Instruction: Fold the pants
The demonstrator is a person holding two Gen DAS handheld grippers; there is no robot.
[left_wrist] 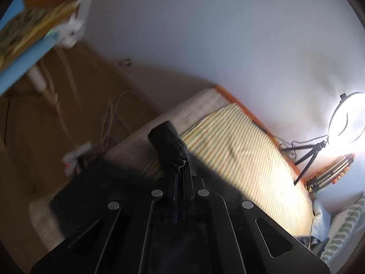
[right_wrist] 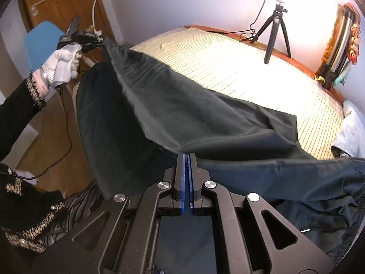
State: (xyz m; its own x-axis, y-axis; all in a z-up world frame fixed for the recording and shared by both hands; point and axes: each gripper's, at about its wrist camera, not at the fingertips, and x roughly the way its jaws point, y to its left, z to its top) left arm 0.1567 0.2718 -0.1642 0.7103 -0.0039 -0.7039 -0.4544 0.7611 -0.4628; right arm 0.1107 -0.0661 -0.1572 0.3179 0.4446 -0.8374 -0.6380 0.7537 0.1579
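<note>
Dark pants (right_wrist: 182, 118) lie spread across the striped bed (right_wrist: 239, 68), one edge lifted. My left gripper (left_wrist: 181, 171) is shut on a bunched corner of the pants (left_wrist: 167, 143) and holds it in the air; in the right wrist view it (right_wrist: 103, 41) is at upper left, in a gloved hand, pulling the fabric up taut. My right gripper (right_wrist: 187, 157) is shut, its blue pads (right_wrist: 183, 178) pressed together at the near edge of the pants; whether cloth sits between them is hard to see.
A black tripod (right_wrist: 275, 25) with a ring light (left_wrist: 346, 123) stands on the bed's far side. A blue chair (right_wrist: 43, 43) and wooden door (right_wrist: 59, 2) are at left. Cables (left_wrist: 109, 118) lie on the floor. Pillows (left_wrist: 342, 228) lie at the bed's end.
</note>
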